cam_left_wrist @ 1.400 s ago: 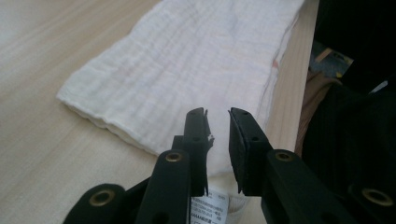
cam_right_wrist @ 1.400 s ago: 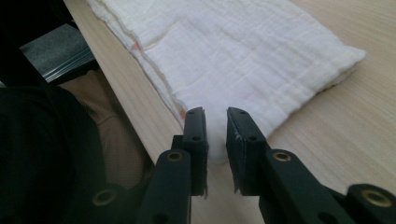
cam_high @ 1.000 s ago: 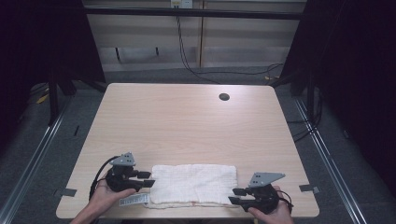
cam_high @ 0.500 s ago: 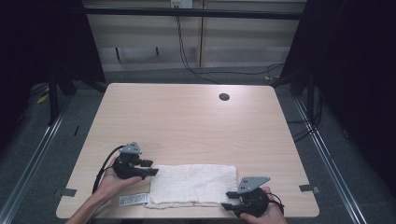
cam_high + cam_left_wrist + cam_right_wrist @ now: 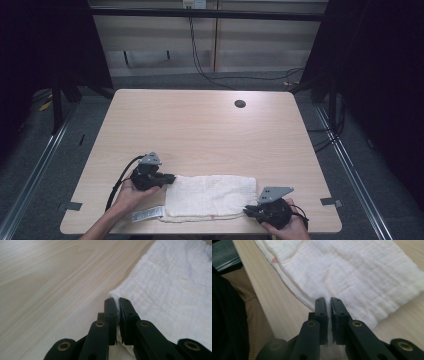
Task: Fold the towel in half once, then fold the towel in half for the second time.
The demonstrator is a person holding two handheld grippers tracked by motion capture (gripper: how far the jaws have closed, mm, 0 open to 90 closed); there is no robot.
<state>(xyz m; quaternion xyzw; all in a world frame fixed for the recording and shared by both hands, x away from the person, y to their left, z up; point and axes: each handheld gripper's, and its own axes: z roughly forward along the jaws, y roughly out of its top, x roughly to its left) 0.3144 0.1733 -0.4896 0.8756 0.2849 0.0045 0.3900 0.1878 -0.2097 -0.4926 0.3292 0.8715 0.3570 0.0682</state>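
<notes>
A folded white towel (image 5: pixel 210 195) lies flat near the table's front edge. My left gripper (image 5: pixel 169 177) is at its far left corner. In the left gripper view its jaws have just been closing, and this left gripper (image 5: pixel 117 302) is shut on that corner of the towel (image 5: pixel 175 285), with cloth pinched between the pads. My right gripper (image 5: pixel 248 211) is at the towel's near right corner. Its jaws have also just been closing, and the right gripper (image 5: pixel 329 302) is shut on the edge of the towel (image 5: pixel 352 267).
A white label (image 5: pixel 147 214) sticks out from the towel's near left corner. A dark round hole (image 5: pixel 240 104) sits at the far side of the wooden table (image 5: pixel 200 135). Cables run over the floor beyond the table.
My left gripper has moved away from the table's front edge and right, to the towel's far left corner. Both pairs of jaws have closed on the cloth. The right hand has barely shifted.
</notes>
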